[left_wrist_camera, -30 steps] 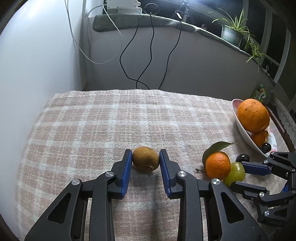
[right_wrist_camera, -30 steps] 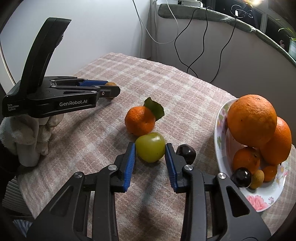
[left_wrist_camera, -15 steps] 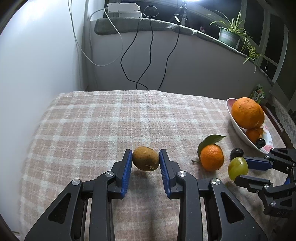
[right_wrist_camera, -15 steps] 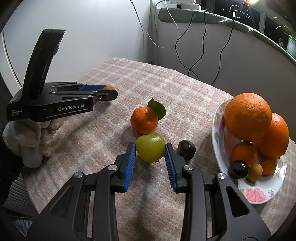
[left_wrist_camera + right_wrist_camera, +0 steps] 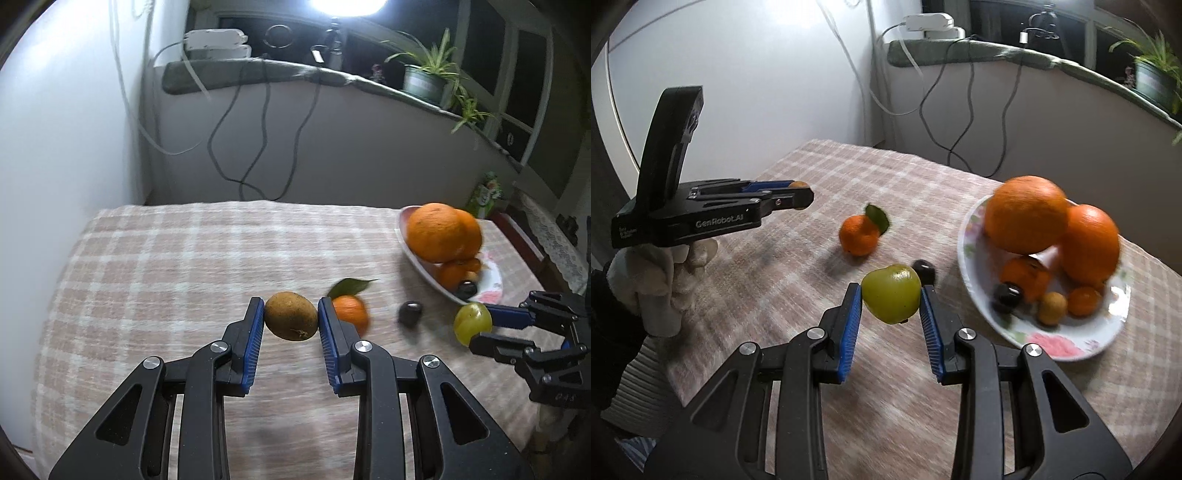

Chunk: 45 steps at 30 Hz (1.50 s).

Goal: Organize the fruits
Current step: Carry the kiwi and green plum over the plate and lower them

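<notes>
**Q:** What do your two tools hold, and where?

**A:** My left tool (image 5: 291, 320) is closed on a brown fruit (image 5: 291, 316), pinched between both blue pads and lifted off the desk (image 5: 155, 266). My right tool (image 5: 891, 297) is closed likewise on a green fruit (image 5: 891, 294), also clear of the desk. The plate (image 5: 1067, 350) lies ahead and to the right of my right tool, and further off to the right of my left one.

**Q:** What could go wrong from here?

**A:** Both fruits are round and gripped only at their flanks, so a quick swing could, I judge, roll one out of the pads. The plate is piled high, with a big orange (image 5: 1026, 214) sitting on top of smaller fruit. Setting a fruit against that heap might topple it over the rim. My two tools are also heading for one plate and could collide.

**Q:** The count?

**A:** Two held fruits. On the desk there is one tangerine (image 5: 859, 235) with a leaf and one dark fruit (image 5: 924, 271). On the plate I see two big oranges, two small orange fruits, one dark fruit and one small tan fruit. The plate itself is the only one.
</notes>
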Each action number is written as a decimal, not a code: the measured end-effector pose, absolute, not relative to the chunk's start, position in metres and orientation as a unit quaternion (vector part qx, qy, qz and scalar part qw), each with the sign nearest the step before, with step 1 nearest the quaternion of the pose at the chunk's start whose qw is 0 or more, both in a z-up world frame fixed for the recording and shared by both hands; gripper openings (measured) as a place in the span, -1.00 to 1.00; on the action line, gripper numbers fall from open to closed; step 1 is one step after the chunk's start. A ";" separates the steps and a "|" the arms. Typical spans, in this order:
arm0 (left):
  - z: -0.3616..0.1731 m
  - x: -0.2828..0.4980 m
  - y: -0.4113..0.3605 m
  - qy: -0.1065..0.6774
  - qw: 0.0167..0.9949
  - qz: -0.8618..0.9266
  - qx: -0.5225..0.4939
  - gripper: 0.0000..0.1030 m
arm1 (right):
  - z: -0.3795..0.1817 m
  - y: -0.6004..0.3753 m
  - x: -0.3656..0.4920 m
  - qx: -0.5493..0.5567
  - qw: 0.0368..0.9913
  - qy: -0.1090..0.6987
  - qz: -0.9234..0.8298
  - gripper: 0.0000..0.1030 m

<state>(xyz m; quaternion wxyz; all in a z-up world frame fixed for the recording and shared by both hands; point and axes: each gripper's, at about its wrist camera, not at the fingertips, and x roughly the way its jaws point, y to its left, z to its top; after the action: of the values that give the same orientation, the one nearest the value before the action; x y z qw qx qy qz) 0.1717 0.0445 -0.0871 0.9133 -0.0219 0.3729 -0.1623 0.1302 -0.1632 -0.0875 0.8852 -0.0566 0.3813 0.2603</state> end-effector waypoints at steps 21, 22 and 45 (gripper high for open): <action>-0.086 0.177 -0.058 0.370 0.898 -0.236 -0.013 -0.45 | -0.087 -0.264 0.143 -0.019 0.908 0.381 0.171 -0.35; -0.087 0.179 -0.062 0.372 0.898 -0.237 -0.012 -0.45 | -0.088 -0.266 0.144 -0.017 0.908 0.382 0.170 -0.35; -0.095 0.190 -0.103 0.385 0.889 -0.248 0.013 -0.45 | -0.100 -0.280 0.162 -0.023 0.909 0.389 0.150 -0.35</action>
<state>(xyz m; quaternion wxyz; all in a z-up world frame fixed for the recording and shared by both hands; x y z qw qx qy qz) 0.1896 -0.1034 -0.0951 0.8889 0.0133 0.3847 -0.2484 0.1624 -0.2802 -0.0997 0.9087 -0.0228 0.3891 0.1497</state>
